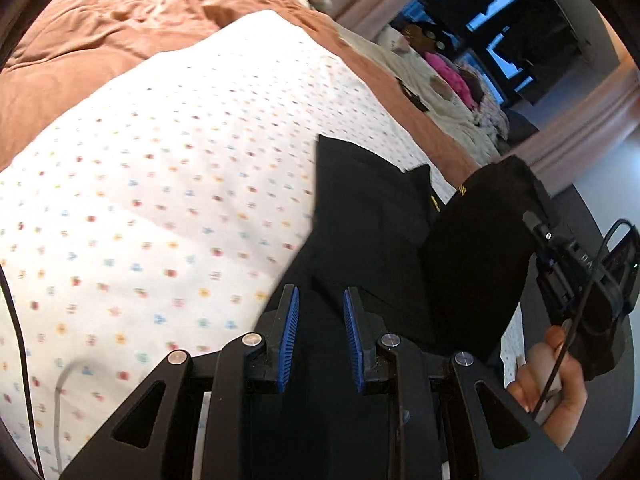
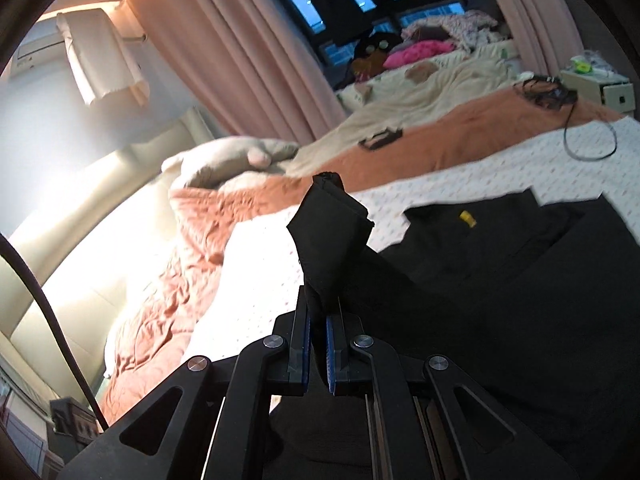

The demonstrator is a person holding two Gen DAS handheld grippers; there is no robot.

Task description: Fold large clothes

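Left gripper (image 1: 320,300) hovers with blue pads spread apart over the black garment (image 1: 372,216), gripping nothing. Right gripper (image 2: 318,320) pinches a lifted fold of that garment, which lies across the dotted white sheet (image 1: 160,184) on the bed.

Left wrist view: taken from behind the left gripper (image 1: 320,316), aimed steeply down past the blue ribbed fingers (image 1: 289,332); the black fabric garment (image 1: 360,216) is seen close beyond the fingertips.
Right wrist view: taken from behind the right gripper (image 2: 319,344), tilted less steeply, toward the dark window (image 2: 360,12) far ahead.
Shared: the white dotted bedsheet (image 1: 160,200), the garment, and the rust-orange quilted blanket (image 2: 460,136) are seen in both.
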